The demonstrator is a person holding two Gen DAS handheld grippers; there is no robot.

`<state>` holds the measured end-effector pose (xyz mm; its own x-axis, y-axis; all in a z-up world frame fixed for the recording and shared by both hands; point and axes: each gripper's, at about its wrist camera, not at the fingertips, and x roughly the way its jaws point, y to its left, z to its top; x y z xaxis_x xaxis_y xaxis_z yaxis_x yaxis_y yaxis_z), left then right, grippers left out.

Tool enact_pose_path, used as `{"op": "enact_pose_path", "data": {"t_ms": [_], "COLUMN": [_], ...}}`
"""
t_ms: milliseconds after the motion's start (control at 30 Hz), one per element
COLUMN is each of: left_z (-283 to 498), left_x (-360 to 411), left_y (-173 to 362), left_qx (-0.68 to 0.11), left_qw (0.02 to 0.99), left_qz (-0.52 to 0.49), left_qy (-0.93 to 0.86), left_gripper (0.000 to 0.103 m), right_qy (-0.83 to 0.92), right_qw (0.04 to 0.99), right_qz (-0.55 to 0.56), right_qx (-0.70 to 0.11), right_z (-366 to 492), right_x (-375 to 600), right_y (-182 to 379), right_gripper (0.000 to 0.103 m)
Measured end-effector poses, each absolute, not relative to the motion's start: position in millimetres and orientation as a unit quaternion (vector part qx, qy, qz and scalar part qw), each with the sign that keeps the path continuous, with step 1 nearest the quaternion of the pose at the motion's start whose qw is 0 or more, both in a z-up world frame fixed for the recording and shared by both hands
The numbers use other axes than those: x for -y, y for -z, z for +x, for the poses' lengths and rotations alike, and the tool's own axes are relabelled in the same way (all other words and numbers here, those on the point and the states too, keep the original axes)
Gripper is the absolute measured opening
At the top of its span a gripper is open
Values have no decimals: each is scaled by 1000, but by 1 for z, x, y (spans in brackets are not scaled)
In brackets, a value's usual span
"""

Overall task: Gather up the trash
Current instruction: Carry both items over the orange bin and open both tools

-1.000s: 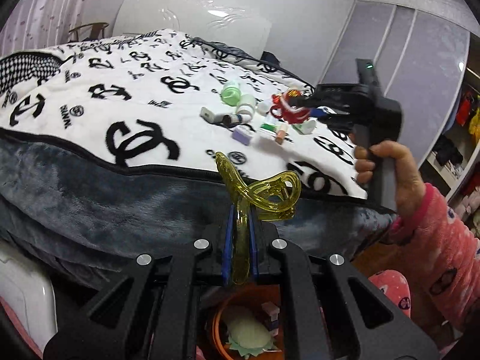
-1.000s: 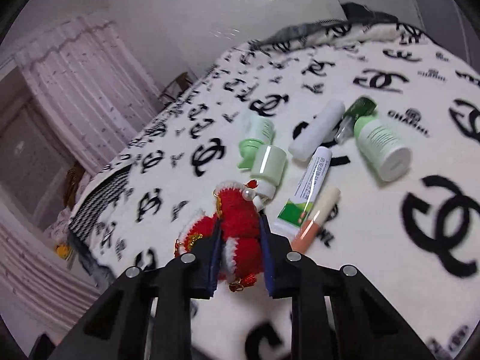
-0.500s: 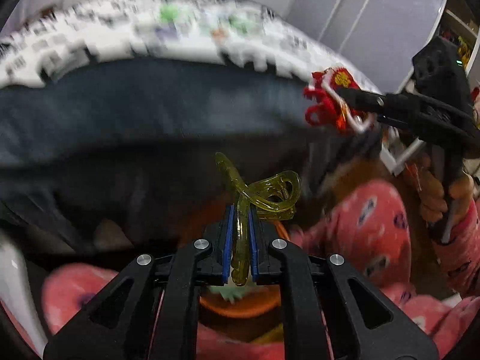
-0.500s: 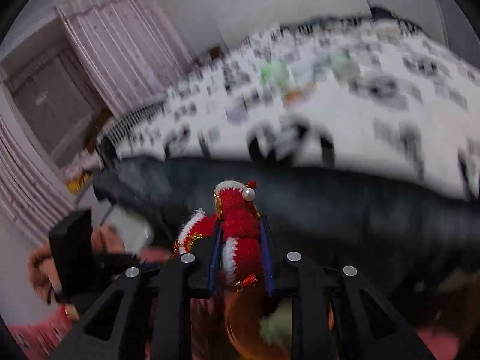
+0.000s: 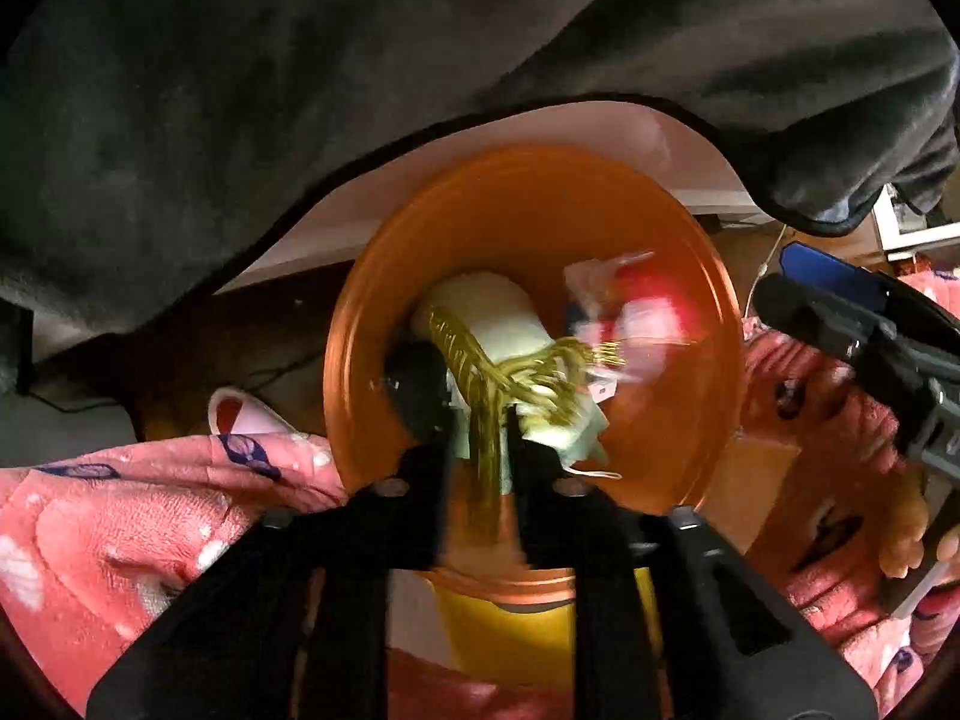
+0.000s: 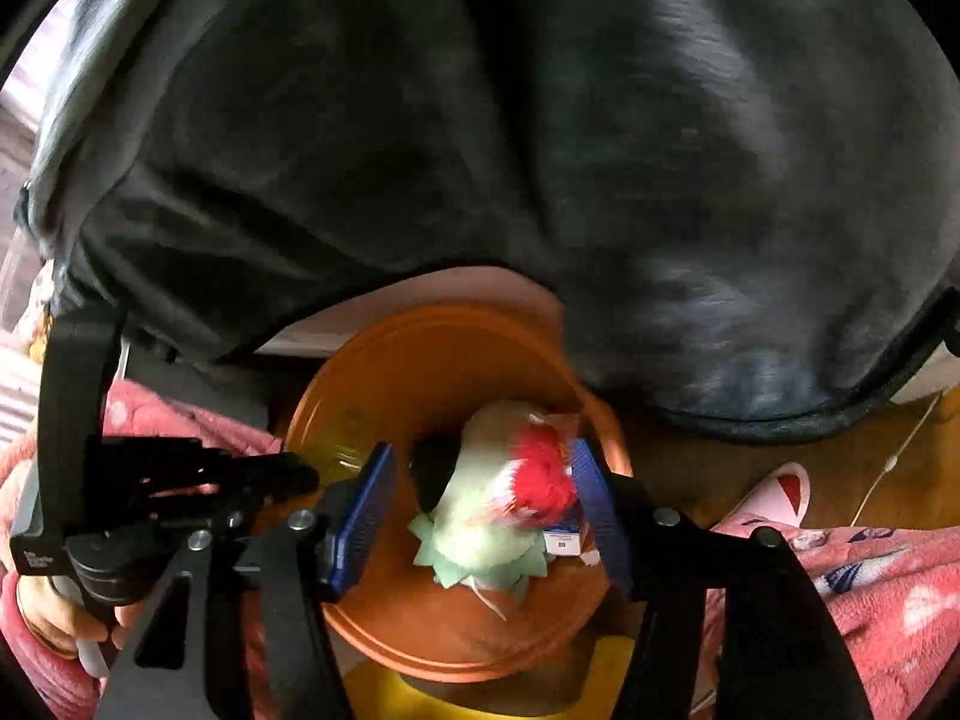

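Observation:
An orange trash bin [image 5: 678, 420] [image 6: 372, 384] stands on the floor under the bed edge. My left gripper [image 5: 480, 420] hangs over it, shut on a blurred yellow hair clip [image 5: 480, 396]. My right gripper [image 6: 480, 498] is open above the bin, blue pads wide apart. The red and white plush ornament [image 6: 540, 474] [image 5: 648, 300] is blurred and free between the pads, dropping inside the bin. A pale green item [image 6: 480, 534] and a black object [image 5: 417, 390] lie inside the bin.
The dark grey blanket [image 6: 480, 150] hangs over the bed edge just behind the bin. Pink pyjama legs [image 5: 150, 510] [image 6: 870, 588] flank the bin. A pink slipper [image 6: 774, 492] lies on the wooden floor at the right. A yellow object [image 5: 510, 630] sits below the bin.
Both grippers swung from the bed top down over the orange bin. My right gripper opened and let go of the red plush ornament. The left still holds the yellow clip.

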<state>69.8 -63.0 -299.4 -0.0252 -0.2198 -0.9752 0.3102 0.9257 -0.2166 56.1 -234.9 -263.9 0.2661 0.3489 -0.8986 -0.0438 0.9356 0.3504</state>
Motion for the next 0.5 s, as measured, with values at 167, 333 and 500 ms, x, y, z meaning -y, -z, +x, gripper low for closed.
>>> {"op": "enact_pose_path", "data": {"t_ms": [167, 333, 500], "left_z": [68, 70, 69], "left_x": [63, 61, 58], "left_y": [290, 286, 281], "left_qx": [-672, -668, -654], "left_qw": [715, 720, 735], "left_qz": [32, 30, 26], "left_qy": [192, 186, 176], "left_gripper": [51, 54, 58], "right_qy": [-120, -121, -116], "right_qw": [786, 795, 800], "right_qz": [148, 148, 148], "right_qx": [-589, -576, -570], "right_z": [53, 49, 47], "right_x": [241, 245, 247], "right_y": [265, 262, 261], "right_gripper": [61, 67, 68]}}
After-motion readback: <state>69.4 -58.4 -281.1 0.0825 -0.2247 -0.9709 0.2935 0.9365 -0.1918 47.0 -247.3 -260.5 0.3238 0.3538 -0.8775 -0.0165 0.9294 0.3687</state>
